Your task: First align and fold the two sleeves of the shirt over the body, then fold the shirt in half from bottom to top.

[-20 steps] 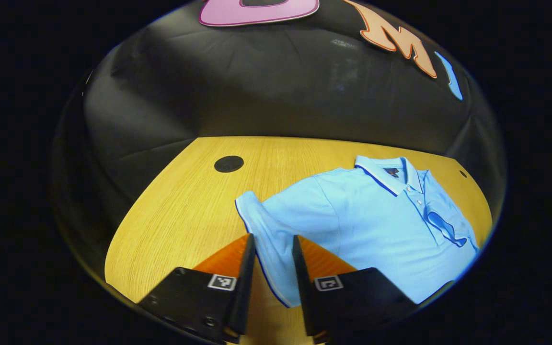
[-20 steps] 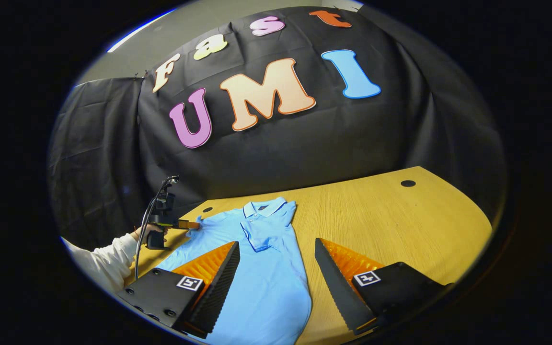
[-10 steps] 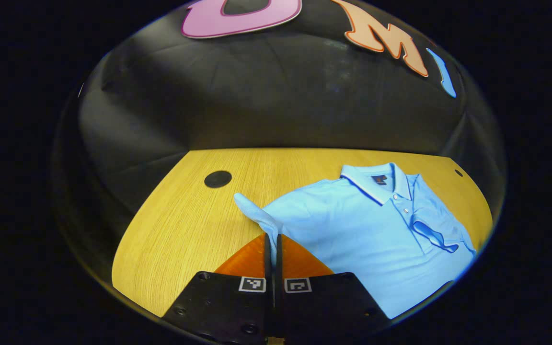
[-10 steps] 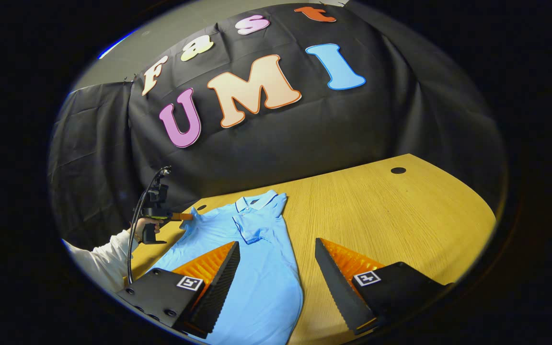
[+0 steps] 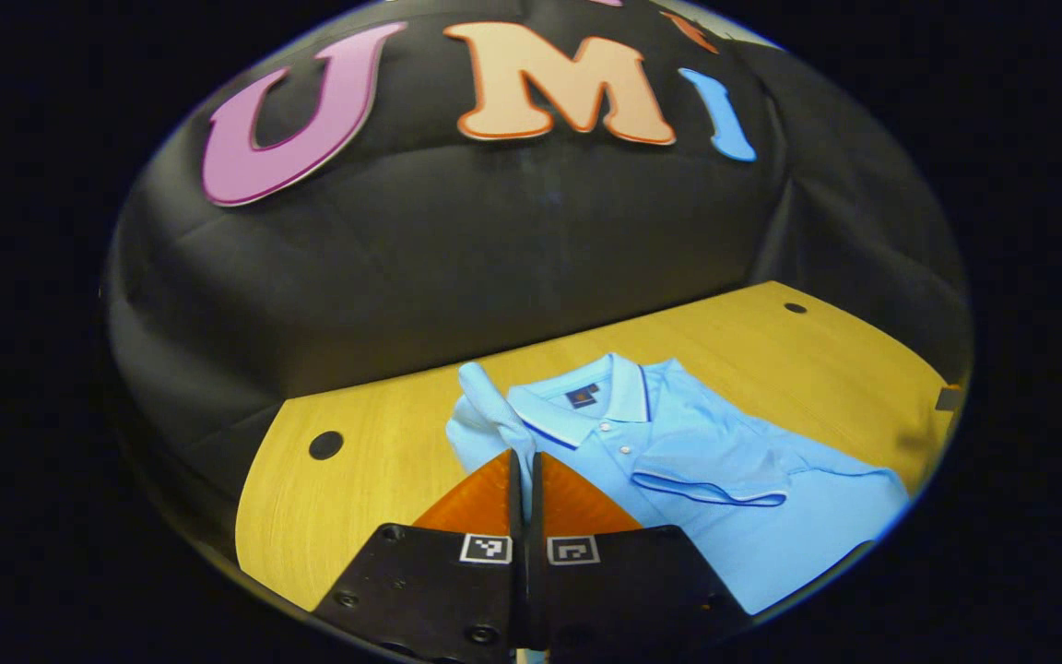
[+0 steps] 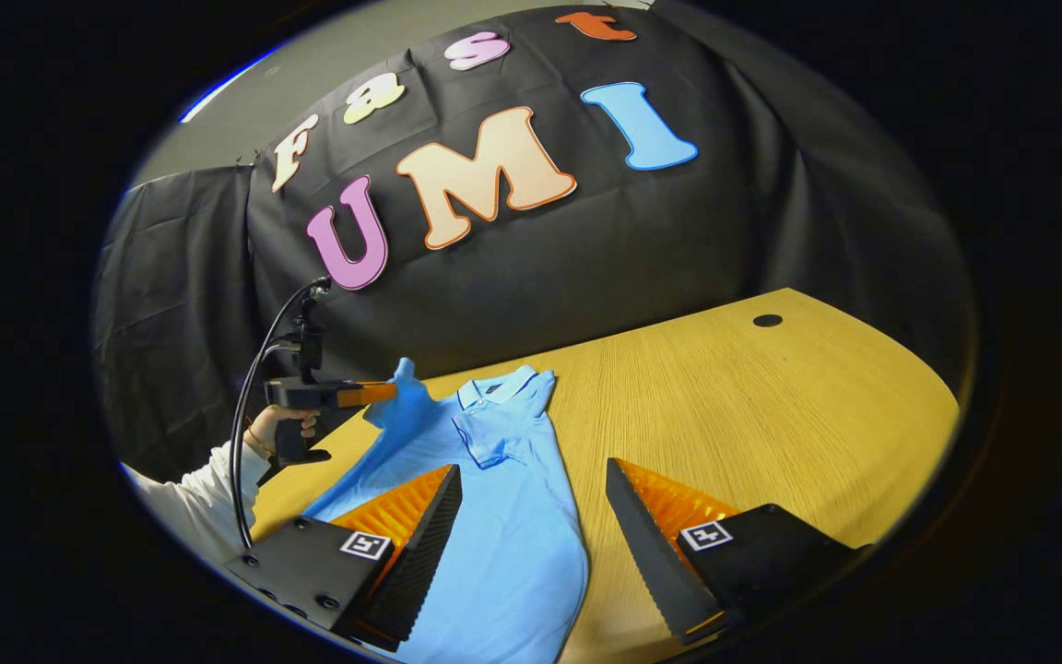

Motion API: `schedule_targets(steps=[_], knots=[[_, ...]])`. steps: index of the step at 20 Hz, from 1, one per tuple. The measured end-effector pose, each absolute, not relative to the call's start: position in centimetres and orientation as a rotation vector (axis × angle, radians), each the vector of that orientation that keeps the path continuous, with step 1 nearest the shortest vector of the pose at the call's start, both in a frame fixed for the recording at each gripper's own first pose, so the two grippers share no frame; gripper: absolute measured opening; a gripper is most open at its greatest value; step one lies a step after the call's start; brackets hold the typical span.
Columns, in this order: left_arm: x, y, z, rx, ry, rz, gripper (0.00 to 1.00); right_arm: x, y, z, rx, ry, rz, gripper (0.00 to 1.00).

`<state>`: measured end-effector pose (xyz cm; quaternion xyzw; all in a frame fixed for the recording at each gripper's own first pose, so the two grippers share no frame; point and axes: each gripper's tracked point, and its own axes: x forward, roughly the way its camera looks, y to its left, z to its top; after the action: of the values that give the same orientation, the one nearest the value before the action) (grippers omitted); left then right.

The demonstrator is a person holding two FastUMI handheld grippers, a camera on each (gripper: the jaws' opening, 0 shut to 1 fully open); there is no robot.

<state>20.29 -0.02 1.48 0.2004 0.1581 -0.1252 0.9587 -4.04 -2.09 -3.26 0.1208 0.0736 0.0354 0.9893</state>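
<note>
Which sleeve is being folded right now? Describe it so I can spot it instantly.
On the wooden table lies a light blue polo shirt. The sleeve in question is lifted off the table beside the collar, pinched in the left gripper. The other sleeve already lies flat across the chest.

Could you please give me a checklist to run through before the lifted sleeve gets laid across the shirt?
1. Left tool shut on the sleeve: ok.
2. Sleeve raised off the table: ok.
3. Other sleeve already folded over the shirt: ok.
4. Right tool open, holding nothing: ok.
5. Collar lying flat: ok.
6. Bottom hem straight: cannot tell.
</note>
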Motion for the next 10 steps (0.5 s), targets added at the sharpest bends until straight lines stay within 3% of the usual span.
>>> schedule_targets(steps=[6, 10], knots=[[19.3, -6.1, -2.3, 0.422, 0.367, -0.359, 0.00, -4.6, -1.5, -4.7, 0.210, 0.174, 0.079, 0.98], [18.7, -6.6, -3.2, 0.390, 0.386, -0.340, 0.12, -5.3, -1.2, -5.5, 0.192, 0.192, 0.090, 0.98]])
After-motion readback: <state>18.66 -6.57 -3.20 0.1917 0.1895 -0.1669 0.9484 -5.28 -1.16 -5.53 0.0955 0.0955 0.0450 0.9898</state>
